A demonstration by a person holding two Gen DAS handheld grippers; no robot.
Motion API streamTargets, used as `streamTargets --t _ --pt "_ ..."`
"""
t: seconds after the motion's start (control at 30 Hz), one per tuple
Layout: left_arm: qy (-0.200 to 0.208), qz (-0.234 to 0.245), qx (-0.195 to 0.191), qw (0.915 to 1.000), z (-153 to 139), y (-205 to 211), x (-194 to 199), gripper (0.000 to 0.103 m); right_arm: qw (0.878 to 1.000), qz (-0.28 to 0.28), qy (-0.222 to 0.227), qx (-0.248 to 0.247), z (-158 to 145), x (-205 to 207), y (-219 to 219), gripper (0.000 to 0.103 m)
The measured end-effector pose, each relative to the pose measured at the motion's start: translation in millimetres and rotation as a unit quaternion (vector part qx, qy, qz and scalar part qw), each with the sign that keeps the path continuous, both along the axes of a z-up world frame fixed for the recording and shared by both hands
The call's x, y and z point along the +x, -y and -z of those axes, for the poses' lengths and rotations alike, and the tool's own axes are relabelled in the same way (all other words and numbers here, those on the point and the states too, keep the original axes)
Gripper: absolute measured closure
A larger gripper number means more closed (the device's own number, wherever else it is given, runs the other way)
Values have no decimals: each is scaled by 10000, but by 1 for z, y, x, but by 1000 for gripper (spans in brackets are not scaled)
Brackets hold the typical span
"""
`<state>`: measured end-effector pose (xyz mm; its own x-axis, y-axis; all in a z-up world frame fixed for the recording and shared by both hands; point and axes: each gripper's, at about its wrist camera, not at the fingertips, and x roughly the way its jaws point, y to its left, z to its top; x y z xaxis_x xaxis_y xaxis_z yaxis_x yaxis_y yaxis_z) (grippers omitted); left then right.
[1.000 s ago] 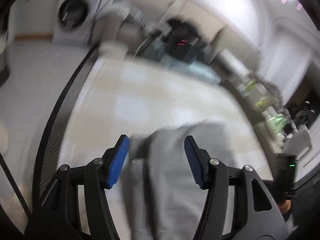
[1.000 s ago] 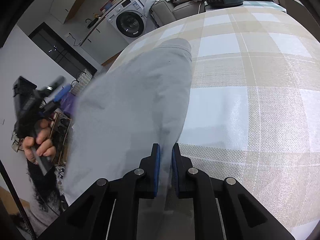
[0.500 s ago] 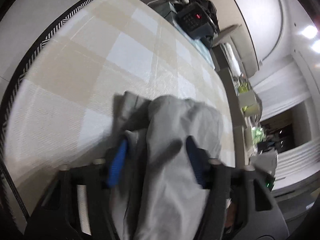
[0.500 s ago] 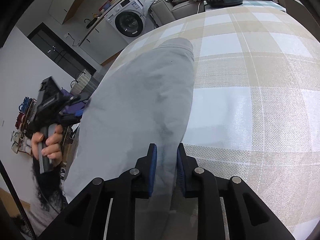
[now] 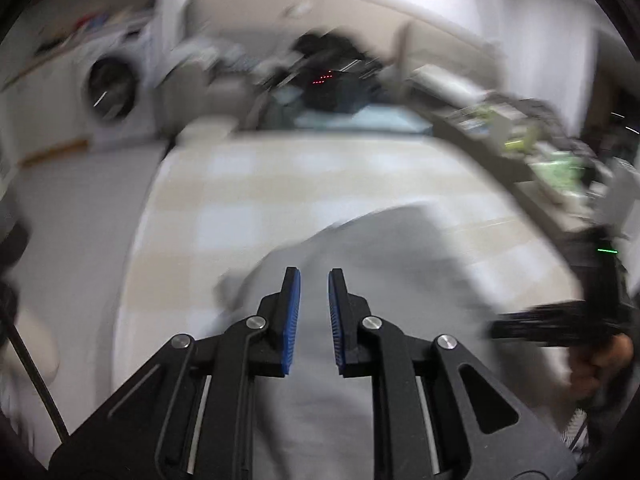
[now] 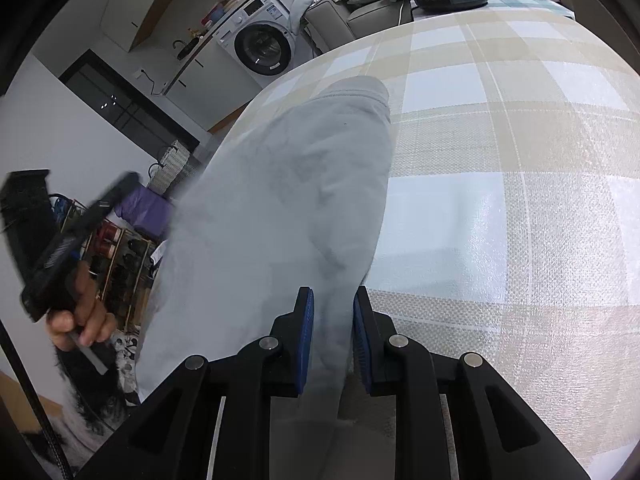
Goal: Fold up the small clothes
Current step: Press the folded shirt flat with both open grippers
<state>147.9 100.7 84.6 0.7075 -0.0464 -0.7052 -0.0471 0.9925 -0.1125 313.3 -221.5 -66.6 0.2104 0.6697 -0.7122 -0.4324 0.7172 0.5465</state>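
Right tongs (image 6: 332, 316) pinch the grey garment (image 6: 280, 200) — left tongs (image 5: 314, 300) narrowly parted above it, gripping nothing visible.

One grey garment (image 6: 288, 208), two tools (image 5: 314, 280) (image 6: 333, 300), one washing machine (image 6: 260, 44).

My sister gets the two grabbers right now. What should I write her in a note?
Right tongs: a little apart, with the near edge of the grey garment running between the pads; whether they pinch it cannot be told.
Left tongs: narrow gap, above the garment; the picture is blurred, so no grip can be seen.
The garment lies along the left edge of the checked tablecloth, part of it hanging over the side.
Done: it looks doubled lengthwise, though that is hard to tell.
Left: take a firm hold of the near end, fold it toward the far end, then smooth it flat.
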Motion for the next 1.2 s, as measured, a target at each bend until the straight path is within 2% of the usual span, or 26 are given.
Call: streamTargets --t 0.03,0.07,0.1,0.17,0.2,0.23,0.27,0.3,0.37,0.4,0.5,0.6,0.73,0.8,0.97,1.07,1.2 --pt "-329 -353 19 9988 12 -14 4 91 10000 9 -8 1 0 -1 0 83" --pt "-736 -791 -59 9941 28 -33 8 91 10000 8 -18 -9 0 -1 0 83" --pt "-986 -995 -360 9895 41 -48 7 91 10000 -3 -27 -25 0 -1 1 83" --pt "-1073 -1047 -1043 9832 54 -65 -5 90 10000 -35 -90 -19 0 -2 3 82" --pt "-1065 -1027 -1299 9804 56 -68 -15 86 9999 -49 -128 3 -1 -3 5 81" --pt "-1066 -1003 -1428 9789 57 -69 -22 84 9998 -67 -169 25 -1 -5 6 78" --pt "-1073 -968 -1571 9770 58 -68 -35 78 9997 -102 -233 59 -1 -8 9 74" --pt "-1072 -953 -1694 9751 58 -66 -44 67 9995 -137 -267 97 -1 -11 10 72" --pt "-1111 -899 -2036 9686 63 -64 -65 56 9987 -291 -333 248 -1 -22 13 63" --pt "-1081 -825 -2142 9673 65 -64 -77 55 9984 -339 -340 292 -1 -26 14 63" --pt "-1229 -494 -2066 9694 65 -43 -101 55 9990 -316 -167 267 -1 -32 14 63" --pt "-1494 -181 -2068 9667 64 -24 -115 55 9993 -268 -214 124 -4 -30 11 63" --pt "-1606 -129 -1983 9668 64 -12 -136 55 9995 -291 -143 -46 -8 -44 12 63" --pt "-1692 -187 -2035 9642 64 -12 -141 55 9994 -325 -91 -119 -8 -60 15 63" --pt "-1647 -132 -2112 9634 58 -12 -168 55 9962 -610 423 -450 -20 -113 24 62" --pt "-1667 -56 -2169 9618 54 -10 -179 55 9964 -589 316 -516 -11 -129 24 62" --pt "-1513 250 -2270 9617 42 4 -191 55 9985 -323 316 -303 -7 -133 27 63"
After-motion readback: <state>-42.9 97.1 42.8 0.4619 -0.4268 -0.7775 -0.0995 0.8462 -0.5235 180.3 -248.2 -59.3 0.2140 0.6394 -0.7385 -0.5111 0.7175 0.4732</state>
